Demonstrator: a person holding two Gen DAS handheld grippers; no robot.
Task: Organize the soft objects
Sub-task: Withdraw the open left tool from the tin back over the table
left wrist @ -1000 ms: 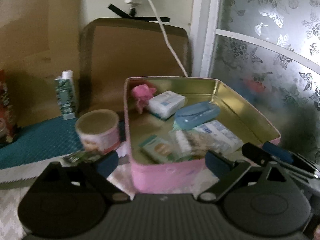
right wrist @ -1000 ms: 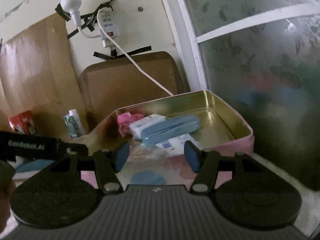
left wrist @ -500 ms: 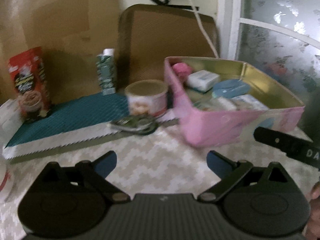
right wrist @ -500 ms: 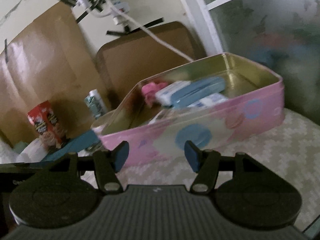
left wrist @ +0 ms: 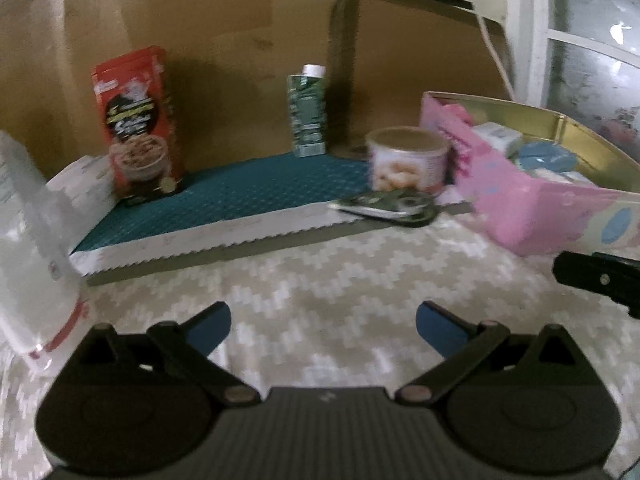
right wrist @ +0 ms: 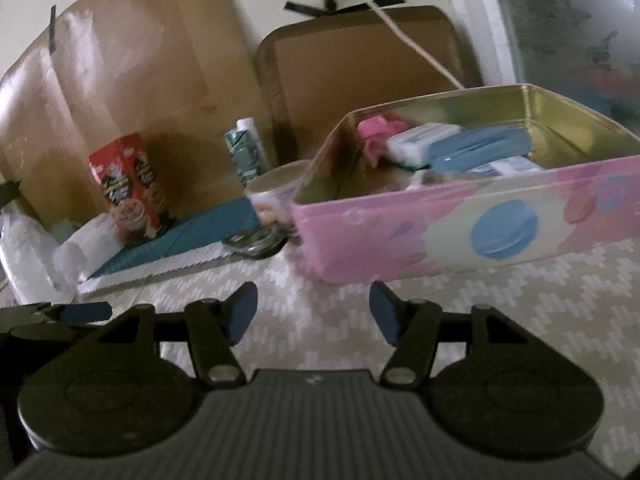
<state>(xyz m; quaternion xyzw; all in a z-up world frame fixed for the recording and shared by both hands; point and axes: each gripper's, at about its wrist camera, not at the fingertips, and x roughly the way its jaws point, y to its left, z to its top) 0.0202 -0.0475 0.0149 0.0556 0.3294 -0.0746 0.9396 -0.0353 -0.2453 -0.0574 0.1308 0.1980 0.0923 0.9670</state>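
Left gripper (left wrist: 323,323) opening, nothing between jaws; right gripper (right wrist: 313,312) released, empty, near pink tin (right wrist: 460,224) holding soft packs.

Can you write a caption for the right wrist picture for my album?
Right gripper, jaws open and empty, faces a pink tin packed with small packets on a zigzag cloth.

The tin (right wrist: 460,236) is showing pink walls printed with blue and red rounds, and a gold inside; the cloth (left wrist: 320,280) is carrying a grey-and-white zigzag; the mat (left wrist: 240,196) is lying teal with a white scalloped edge; the box (left wrist: 136,124) is standing red; the carton (left wrist: 307,116) is showing green with a white cap.
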